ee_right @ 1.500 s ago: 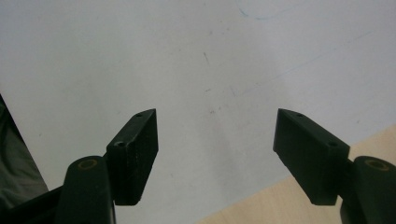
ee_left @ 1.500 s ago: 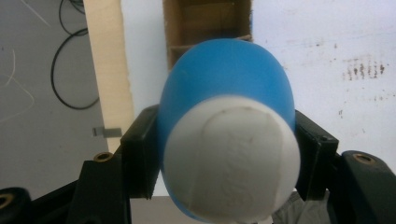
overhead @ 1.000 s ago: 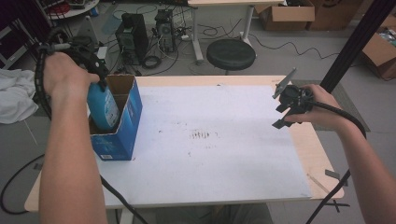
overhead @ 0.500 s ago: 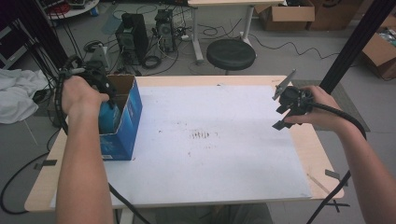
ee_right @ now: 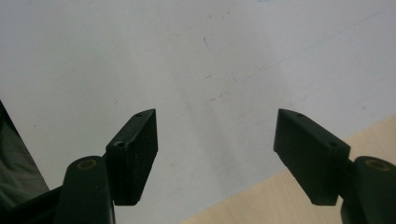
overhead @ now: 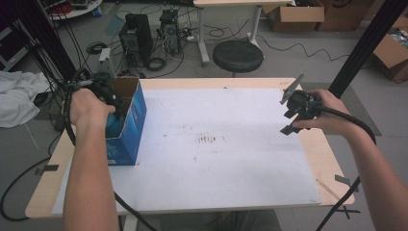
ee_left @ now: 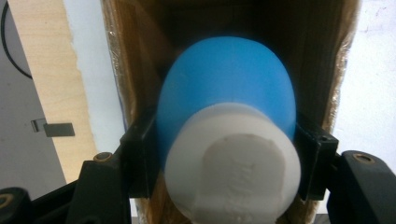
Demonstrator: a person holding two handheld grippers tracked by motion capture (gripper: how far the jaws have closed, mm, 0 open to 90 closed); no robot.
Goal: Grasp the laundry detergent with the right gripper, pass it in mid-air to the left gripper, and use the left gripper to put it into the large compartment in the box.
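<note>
My left gripper is shut on a blue bottle with a white cap, one jaw on each side just above the cap. The bottle hangs bottom-first inside an open blue cardboard box with brown inner walls. In the high view the box stands at the table's left edge, my left hand sits over its opening, and a bit of the bottle shows under the hand. My right gripper hovers over the table's right side, open, with nothing between its jaws.
A white sheet covers most of the wooden table. Behind the table are a black stool, computer towers with cables, and cardboard boxes. A black post rises at right. White cloth lies at left.
My left hand has sunk with the bottle, from above the box down into its opening. The right hand and its gripper have stayed in place.
</note>
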